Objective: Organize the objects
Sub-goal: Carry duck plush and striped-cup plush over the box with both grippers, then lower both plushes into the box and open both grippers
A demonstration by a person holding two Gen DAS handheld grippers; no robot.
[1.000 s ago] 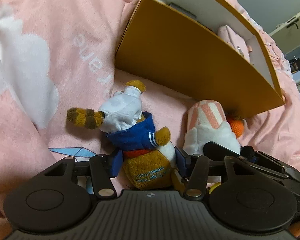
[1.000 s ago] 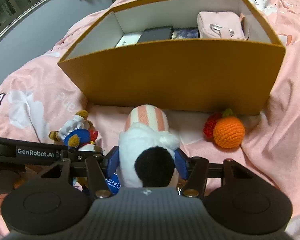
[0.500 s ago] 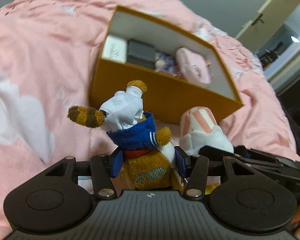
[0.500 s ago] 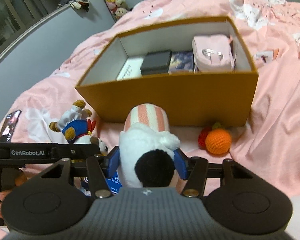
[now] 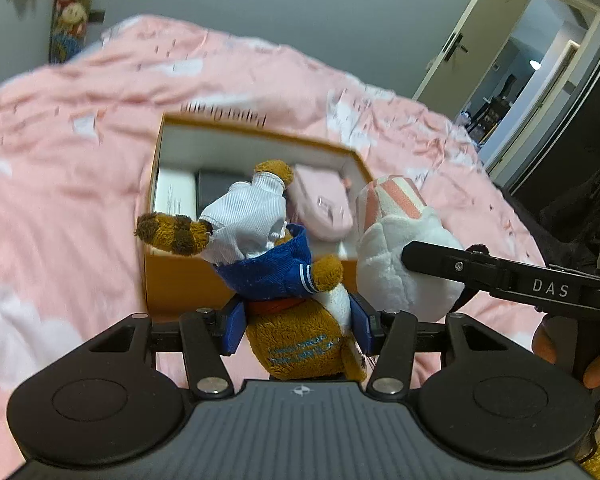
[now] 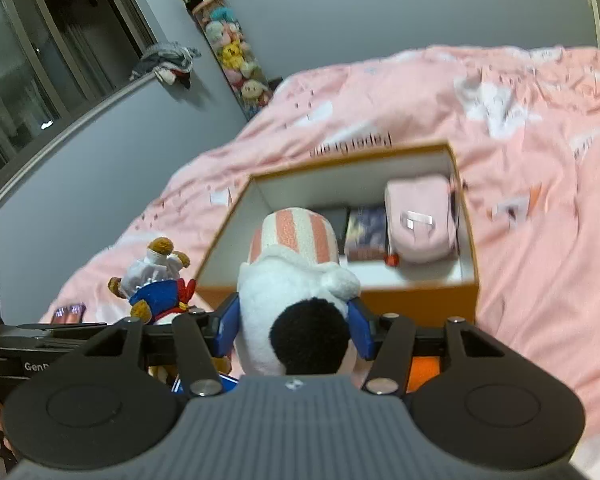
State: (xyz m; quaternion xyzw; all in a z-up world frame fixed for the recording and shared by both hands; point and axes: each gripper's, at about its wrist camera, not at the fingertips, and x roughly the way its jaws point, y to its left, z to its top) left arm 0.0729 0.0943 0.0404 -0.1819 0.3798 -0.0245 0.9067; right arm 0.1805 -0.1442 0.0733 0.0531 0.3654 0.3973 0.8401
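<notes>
1. I am holding the brown sailor plush (image 5: pixel 300 312) in my left tool (image 5: pixel 300 326), both blue pads pressing its lower body; it is hanging clear of the bed (image 5: pixel 60 208), just ahead of the tool.
2. I am holding the white plush with the pink-striped hat (image 6: pixel 296 280) in my right tool (image 6: pixel 294 326), pads squeezing its soft sides, black tuft facing the camera.
3. The orange box (image 6: pixel 420 300) is sitting ahead of and below both tools, open top showing a pink pouch (image 6: pixel 420 220) and flat items already inside.
4. Risk: both toys are soft, so a squashy grip could let one slip out short of the box.
5. Risk: the two tools are riding close side by side; they could bump or drop both toys onto the same spot.
6. Risk: free floor inside looks limited to the near strip; a toy could catch the near wall.
7. Sailor plush: long axis pointing away from my left tool, white-trousered legs and striped tail (image 5: pixel 168 232) leading.
8. Striped-hat plush: long axis along my right tool, hat end pointing at the box.
</notes>
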